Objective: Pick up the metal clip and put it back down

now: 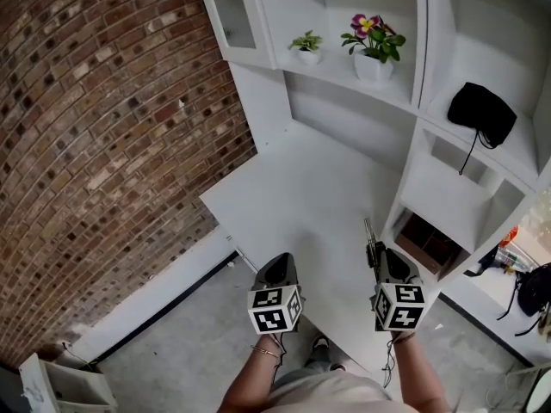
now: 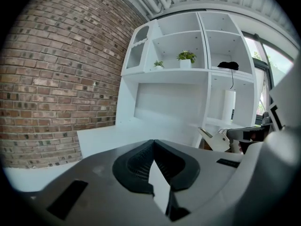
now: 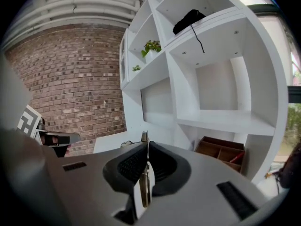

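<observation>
The metal clip [image 1: 368, 233] is a thin strip that sticks forward from my right gripper [image 1: 387, 261], over the right edge of the white desk [image 1: 293, 188]. In the right gripper view the jaws are shut on the clip [image 3: 144, 173], and its tip rises just past the pads. My left gripper [image 1: 277, 269] hovers at the desk's near edge, level with the right one. Its jaws are shut with nothing between them [image 2: 153, 142]. The left gripper view shows the clip's tip [image 2: 205, 132] off to the right.
A white shelf unit [image 1: 430, 101] rises behind the desk, with two potted plants [image 1: 372, 46] and a black object with a cord [image 1: 480, 110]. A brown wooden tray [image 1: 430, 241] sits low at the right. The brick wall [image 1: 103, 127] is on the left.
</observation>
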A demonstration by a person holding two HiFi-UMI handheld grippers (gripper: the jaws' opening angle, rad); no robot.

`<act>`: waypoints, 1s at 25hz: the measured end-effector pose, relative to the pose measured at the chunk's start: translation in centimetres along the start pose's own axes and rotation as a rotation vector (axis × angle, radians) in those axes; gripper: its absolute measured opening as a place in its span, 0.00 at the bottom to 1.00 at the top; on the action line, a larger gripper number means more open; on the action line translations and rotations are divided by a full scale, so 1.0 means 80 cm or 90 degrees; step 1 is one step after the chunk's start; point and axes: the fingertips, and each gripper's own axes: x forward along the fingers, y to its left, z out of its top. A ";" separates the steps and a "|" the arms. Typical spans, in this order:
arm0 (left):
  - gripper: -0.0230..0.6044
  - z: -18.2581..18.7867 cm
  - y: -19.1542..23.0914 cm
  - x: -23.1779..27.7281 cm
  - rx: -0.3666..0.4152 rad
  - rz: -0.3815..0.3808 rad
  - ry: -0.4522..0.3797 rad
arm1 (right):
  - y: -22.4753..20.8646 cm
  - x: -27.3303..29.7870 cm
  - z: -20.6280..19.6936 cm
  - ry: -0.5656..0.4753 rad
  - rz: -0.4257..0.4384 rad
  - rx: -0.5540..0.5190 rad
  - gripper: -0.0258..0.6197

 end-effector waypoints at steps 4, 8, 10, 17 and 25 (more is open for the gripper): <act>0.05 -0.002 0.028 0.000 -0.022 0.024 -0.005 | 0.010 0.023 0.013 0.010 0.015 -0.035 0.06; 0.05 -0.006 0.066 -0.004 -0.049 0.054 -0.007 | 0.024 0.057 0.022 0.021 0.033 -0.075 0.05; 0.05 -0.008 0.088 -0.006 -0.063 0.073 -0.008 | 0.029 0.079 0.027 0.028 0.041 -0.092 0.05; 0.05 -0.018 0.158 0.002 -0.119 0.128 -0.005 | 0.034 0.171 0.028 0.056 0.034 -0.159 0.05; 0.05 -0.051 0.206 0.037 -0.156 0.159 0.015 | 0.011 0.268 0.009 0.098 -0.008 -0.230 0.05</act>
